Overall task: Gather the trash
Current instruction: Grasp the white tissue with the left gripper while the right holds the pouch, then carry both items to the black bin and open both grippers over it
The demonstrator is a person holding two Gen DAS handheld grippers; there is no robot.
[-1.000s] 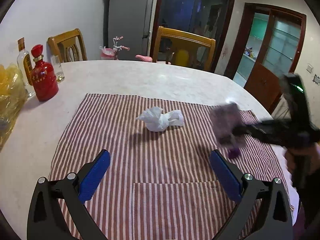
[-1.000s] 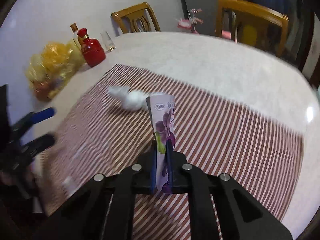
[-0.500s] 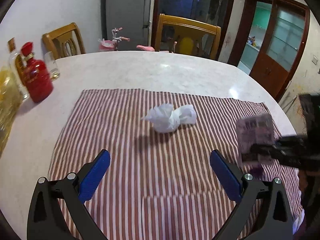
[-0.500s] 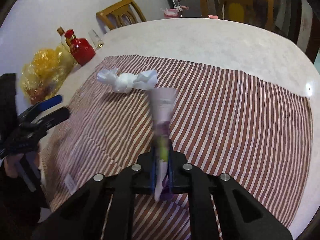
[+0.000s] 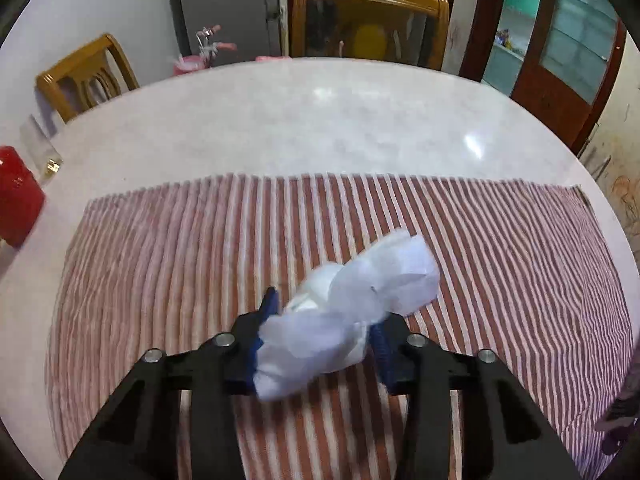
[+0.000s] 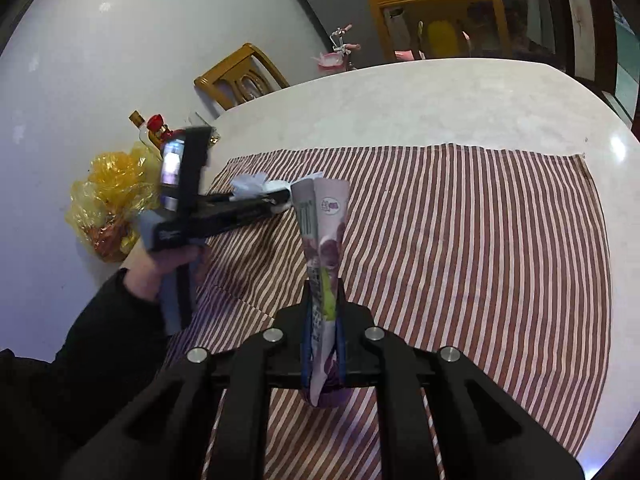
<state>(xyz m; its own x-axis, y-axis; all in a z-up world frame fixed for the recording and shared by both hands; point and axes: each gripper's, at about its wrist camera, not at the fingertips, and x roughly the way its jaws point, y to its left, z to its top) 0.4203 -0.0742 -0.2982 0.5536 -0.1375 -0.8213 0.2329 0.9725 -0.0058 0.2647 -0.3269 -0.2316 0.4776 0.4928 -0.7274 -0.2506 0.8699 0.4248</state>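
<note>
The left gripper [image 5: 324, 332] is reaching down onto the striped cloth [image 5: 500, 248], and its jaws have just been closing around the crumpled white tissue wad [image 5: 352, 308], whose twisted end is sticking out past the blue pads [image 5: 269, 305] toward the far edge of the cloth; the pads are pressing against the wad on both sides, though the picture is blurred there. In the right wrist view a hand [image 6: 168, 260] in a dark sleeve is holding that gripper [image 6: 276, 202] over the left part of the cloth [image 6: 480, 240], with the tissue [image 6: 250, 182] at its tips. The right gripper [image 6: 323, 328] is clamping a flattened purple drink carton [image 6: 324, 232] tight between its fingers, and the carton is standing up over the middle of the cloth. Beyond the left edge of the cloth a red bottle [image 5: 16, 196] and a yellow plastic bag [image 6: 108, 204] are sitting on the round marble table [image 5: 320, 120]
</note>
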